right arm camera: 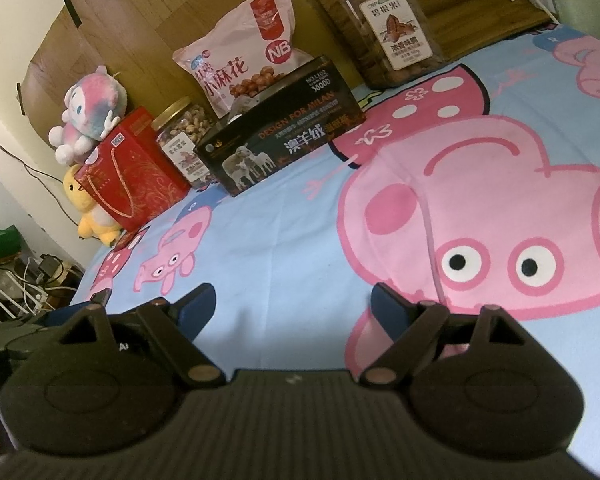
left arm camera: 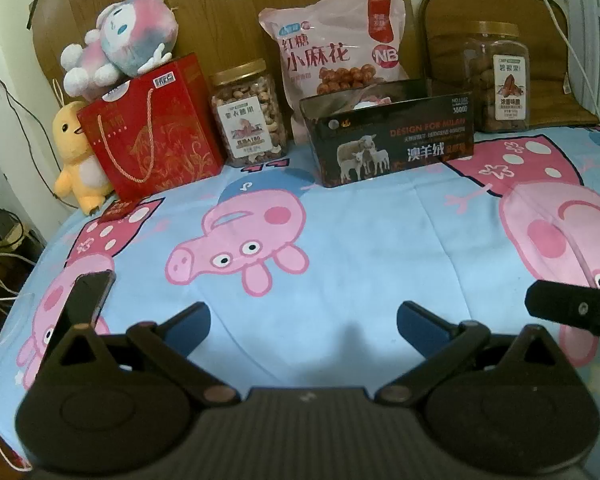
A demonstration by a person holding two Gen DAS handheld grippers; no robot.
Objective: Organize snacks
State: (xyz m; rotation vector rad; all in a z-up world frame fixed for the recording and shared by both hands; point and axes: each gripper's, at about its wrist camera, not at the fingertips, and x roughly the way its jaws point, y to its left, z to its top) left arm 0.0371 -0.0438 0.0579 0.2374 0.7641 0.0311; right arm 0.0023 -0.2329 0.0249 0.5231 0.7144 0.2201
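Note:
On a blue cartoon-pig bedsheet (left arm camera: 360, 248), snacks line the far edge. A black open box (left arm camera: 392, 140) stands in the middle, also in the right wrist view (right arm camera: 284, 128). Behind it leans a pink snack bag (left arm camera: 336, 52). A cashew jar (left arm camera: 248, 114) stands left of the box, a pecan jar (left arm camera: 498, 76) right of it. A red gift bag (left arm camera: 152, 128) is at the far left. My left gripper (left arm camera: 304, 320) is open and empty, well short of the box. My right gripper (right arm camera: 292, 300) is open and empty, low over the sheet.
A pink-grey plush (left arm camera: 120, 40) sits on the red bag; a yellow plush (left arm camera: 80, 156) stands beside it. A phone (left arm camera: 96, 292) lies at the left near my left gripper. A brown cushion (left arm camera: 500, 40) leans behind the pecan jar. Cables and plugs (right arm camera: 32, 280) lie off the bed's left.

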